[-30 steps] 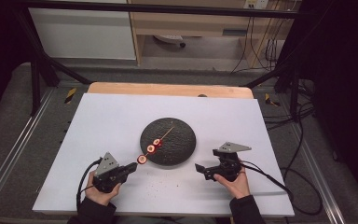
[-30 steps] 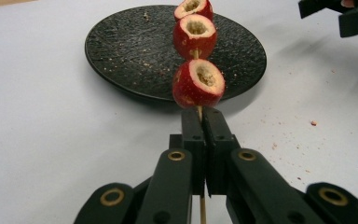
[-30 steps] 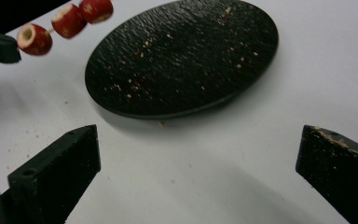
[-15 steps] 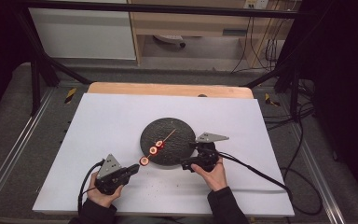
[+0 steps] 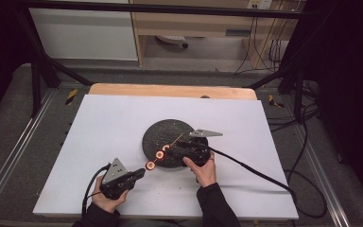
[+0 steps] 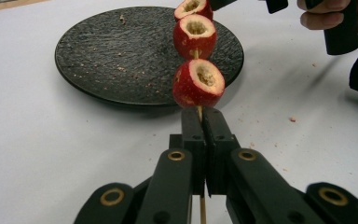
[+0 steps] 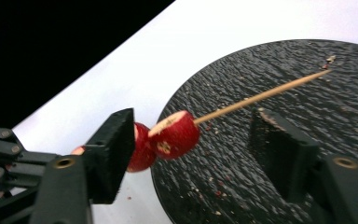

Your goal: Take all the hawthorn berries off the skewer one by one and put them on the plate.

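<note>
A thin wooden skewer (image 5: 174, 141) carries three hollowed red fruit pieces (image 6: 198, 84) and slants up over the black plate (image 5: 170, 128). My left gripper (image 6: 199, 116) is shut on the skewer's bare lower end, just under the lowest piece. My right gripper (image 7: 196, 133) has come in over the plate's near edge, and its jaws have just been closing. The top fruit piece (image 7: 175, 133) sits between them, with a clear gap to the right jaw, so the pads do not grip it. The second piece (image 7: 142, 149) is partly hidden behind the left jaw.
The plate stands mid-table on a white mat (image 5: 104, 123), with crumbs on it and on the mat in front. A wooden table edge (image 5: 170, 90) runs along the back. Cables trail from both grippers, the right one (image 5: 255, 170) across the mat.
The right gripper moved left from beside the plate to the skewer, and its jaws have narrowed around the top fruit piece. The left gripper and skewer have stayed put.
</note>
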